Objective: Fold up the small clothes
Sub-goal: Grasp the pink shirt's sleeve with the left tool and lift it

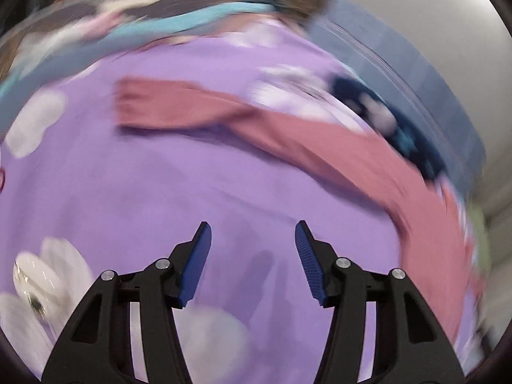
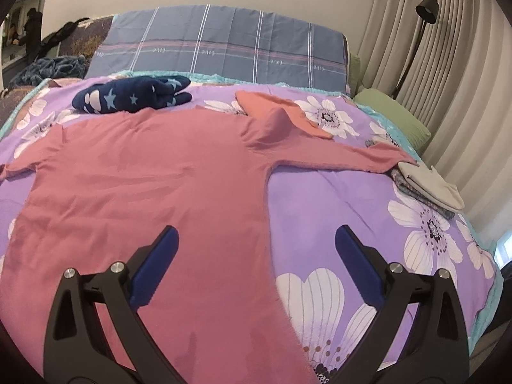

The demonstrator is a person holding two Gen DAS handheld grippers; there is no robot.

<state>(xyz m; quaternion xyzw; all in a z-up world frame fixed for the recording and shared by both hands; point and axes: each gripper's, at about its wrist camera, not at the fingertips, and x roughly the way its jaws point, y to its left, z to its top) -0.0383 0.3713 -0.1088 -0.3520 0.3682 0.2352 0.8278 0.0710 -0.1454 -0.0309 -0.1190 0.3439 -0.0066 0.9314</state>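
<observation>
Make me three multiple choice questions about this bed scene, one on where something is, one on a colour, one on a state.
1. Where does the navy star garment lie?
A. beyond the pink top, near the pillow
B. on the folded pile
C. between the right gripper's fingers

2. What colour is the floral sheet?
A. green
B. purple
C. yellow

3. How is the pink top?
A. folded into a square
B. hanging off a hook
C. spread flat, sleeves out

Answers:
1 A, it sits past the top's collar edge, just before the pillow.
2 B, purple with white flowers.
3 C, the body lies open and a sleeve reaches toward the pile; the right gripper and left gripper are open and hold nothing.
</observation>
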